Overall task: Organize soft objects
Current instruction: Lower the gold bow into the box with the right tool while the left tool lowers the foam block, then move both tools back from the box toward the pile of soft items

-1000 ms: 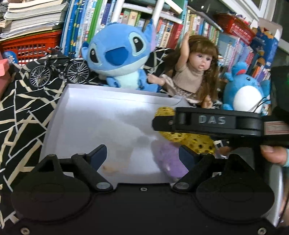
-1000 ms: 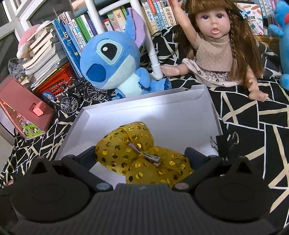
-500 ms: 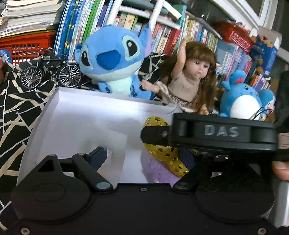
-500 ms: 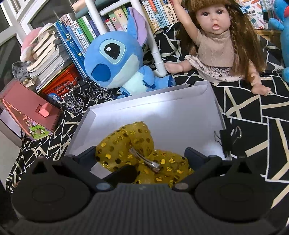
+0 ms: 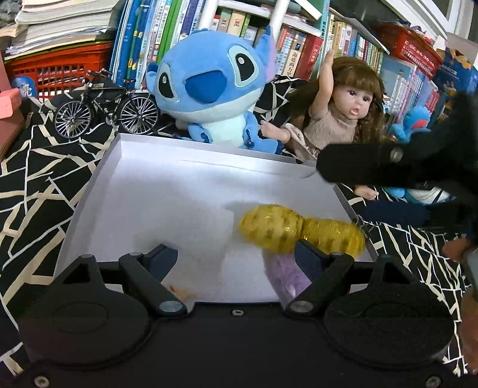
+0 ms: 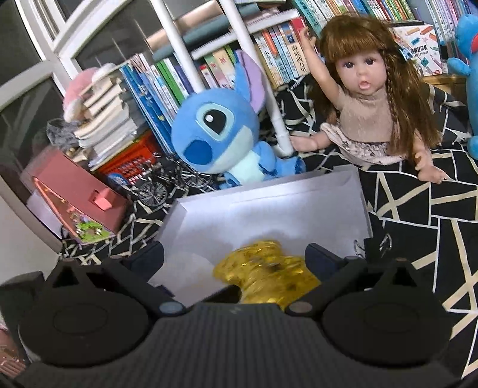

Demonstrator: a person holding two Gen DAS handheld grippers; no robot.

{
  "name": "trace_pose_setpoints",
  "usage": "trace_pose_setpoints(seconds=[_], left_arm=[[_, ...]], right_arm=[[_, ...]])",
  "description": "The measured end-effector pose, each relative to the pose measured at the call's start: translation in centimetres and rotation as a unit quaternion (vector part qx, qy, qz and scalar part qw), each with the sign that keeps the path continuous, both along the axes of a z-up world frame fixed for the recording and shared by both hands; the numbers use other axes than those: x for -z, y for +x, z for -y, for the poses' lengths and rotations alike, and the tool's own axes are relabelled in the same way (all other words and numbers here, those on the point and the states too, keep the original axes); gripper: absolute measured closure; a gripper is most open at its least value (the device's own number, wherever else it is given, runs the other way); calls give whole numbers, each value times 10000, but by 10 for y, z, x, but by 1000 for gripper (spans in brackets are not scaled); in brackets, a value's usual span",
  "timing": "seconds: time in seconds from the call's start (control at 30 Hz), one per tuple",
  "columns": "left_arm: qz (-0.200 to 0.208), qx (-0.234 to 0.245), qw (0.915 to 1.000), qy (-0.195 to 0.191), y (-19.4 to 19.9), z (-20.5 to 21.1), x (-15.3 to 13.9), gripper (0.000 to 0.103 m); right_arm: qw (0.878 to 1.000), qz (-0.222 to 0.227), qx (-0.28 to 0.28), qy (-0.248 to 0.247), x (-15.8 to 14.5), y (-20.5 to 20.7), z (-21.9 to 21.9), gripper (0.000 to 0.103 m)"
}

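Left wrist view: the left gripper [image 5: 236, 256] hangs over the near edge of a shallow white tray [image 5: 155, 167], its two fingers spread wide with nothing between them. A gold sequinned bow [image 5: 301, 232] lies on the tray floor toward the right near corner, blurred, just ahead of the right-hand fingertip. A purple fuzzy item [image 5: 286, 274] lies on the tray floor partly under that finger; whether it touches the bow cannot be told. A small tan scrap [image 5: 179, 291] shows at the tray's near edge beside the left-hand finger. The right gripper's black body [image 5: 388, 167] crosses the upper right of the view, above the tray's far right corner.

Right wrist view: the right gripper [image 6: 234, 256] is wide open and holds nothing; the bow [image 6: 266, 274] lies free in the tray [image 6: 269, 203] below and between the fingers. A black binder clip [image 6: 373, 244] sits at the tray's right rim.

Both views: a blue plush [image 5: 209, 86] and a long-haired doll [image 5: 343, 119] sit behind the tray's far edge on a black cloth with pale lines [image 5: 35, 179]. A model bicycle [image 5: 104, 110] stands to the plush's left, and books [image 5: 227, 24] fill the shelves behind.
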State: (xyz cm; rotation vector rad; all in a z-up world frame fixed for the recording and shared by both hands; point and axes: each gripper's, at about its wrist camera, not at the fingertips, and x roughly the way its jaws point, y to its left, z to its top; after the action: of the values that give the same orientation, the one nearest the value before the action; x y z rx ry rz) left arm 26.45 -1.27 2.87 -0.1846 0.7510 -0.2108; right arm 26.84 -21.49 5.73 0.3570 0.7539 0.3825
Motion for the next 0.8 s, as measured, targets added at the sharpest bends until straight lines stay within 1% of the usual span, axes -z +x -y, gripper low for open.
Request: trace_pose_setpoints(seconds=[0.23,0.33,0.47,0.8], left_arm=[[79,118,9999,-30,-12,1,-7,18],[209,146,9997,46,-21,1,-13,18],[268,136,9995,105,-35,-3,-21,17],[490,224,9985,33,-80,-14,-38,16]], right_arm=[[9995,258,-66,-172,-8,-13,-1,0],[9991,310,-63,-282,-7,-18,0,0],[9988,326,-59,-348,-3,-24,3,0],[9973,471,-29,-566,6,-48,10,0]])
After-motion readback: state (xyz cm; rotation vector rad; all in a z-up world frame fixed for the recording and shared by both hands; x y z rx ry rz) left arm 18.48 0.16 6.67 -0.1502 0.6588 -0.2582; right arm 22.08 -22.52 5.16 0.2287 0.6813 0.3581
